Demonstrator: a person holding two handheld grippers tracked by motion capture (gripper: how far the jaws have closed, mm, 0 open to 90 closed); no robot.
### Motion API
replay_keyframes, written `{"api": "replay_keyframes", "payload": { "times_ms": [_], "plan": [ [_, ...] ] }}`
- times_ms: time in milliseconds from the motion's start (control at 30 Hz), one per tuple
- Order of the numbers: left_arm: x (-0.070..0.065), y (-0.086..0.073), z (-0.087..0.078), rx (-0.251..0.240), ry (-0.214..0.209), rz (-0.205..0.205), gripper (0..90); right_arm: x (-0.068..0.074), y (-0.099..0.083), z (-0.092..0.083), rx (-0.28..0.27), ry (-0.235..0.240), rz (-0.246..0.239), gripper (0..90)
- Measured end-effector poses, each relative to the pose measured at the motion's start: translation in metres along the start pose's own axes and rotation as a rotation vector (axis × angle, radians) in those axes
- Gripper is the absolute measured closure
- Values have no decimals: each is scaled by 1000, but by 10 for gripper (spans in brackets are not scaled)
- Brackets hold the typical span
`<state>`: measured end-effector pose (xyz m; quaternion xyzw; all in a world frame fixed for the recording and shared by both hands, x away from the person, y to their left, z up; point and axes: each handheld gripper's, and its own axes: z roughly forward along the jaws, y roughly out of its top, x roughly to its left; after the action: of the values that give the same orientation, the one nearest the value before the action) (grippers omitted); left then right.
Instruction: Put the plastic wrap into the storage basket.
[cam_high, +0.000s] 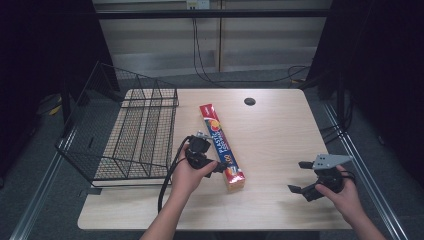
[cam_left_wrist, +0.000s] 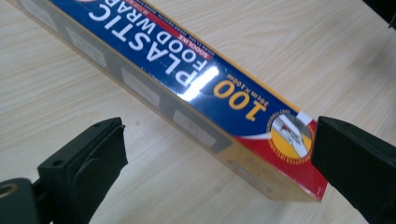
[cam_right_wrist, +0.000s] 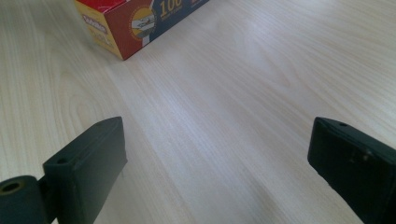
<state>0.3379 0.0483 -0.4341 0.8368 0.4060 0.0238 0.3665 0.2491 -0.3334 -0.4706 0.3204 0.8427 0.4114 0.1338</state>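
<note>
My left tongs (cam_high: 220, 167) stand wide open astride the near end of the plastic wrap box (cam_high: 221, 146), one jaw on each side, neither clearly touching it. My right tongs (cam_high: 300, 176) are also wide open, holding nothing, over bare tabletop (cam_high: 280, 135) toward the right near corner. The box lies flat mid-tabletop, its long axis running from the near edge toward the far left corner. It sits well apart from my right tongs.
</note>
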Motion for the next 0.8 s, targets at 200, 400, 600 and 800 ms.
{"api": "replay_keyframes", "payload": {
  "times_ms": [200,400,600,800],
  "plan": [
    [7,18,11,43,-10,-68,27,2,1,1,5,6,-6,41],
    [14,30,19,55,22,-106,27,2,2,1,-2,4,-10,41],
    [17,38,27,54,55,-141,28,1,2,1,-7,8,-7,41],
    [18,48,36,37,108,-172,46,1,3,1,-13,11,-14,42]
  ]
}}
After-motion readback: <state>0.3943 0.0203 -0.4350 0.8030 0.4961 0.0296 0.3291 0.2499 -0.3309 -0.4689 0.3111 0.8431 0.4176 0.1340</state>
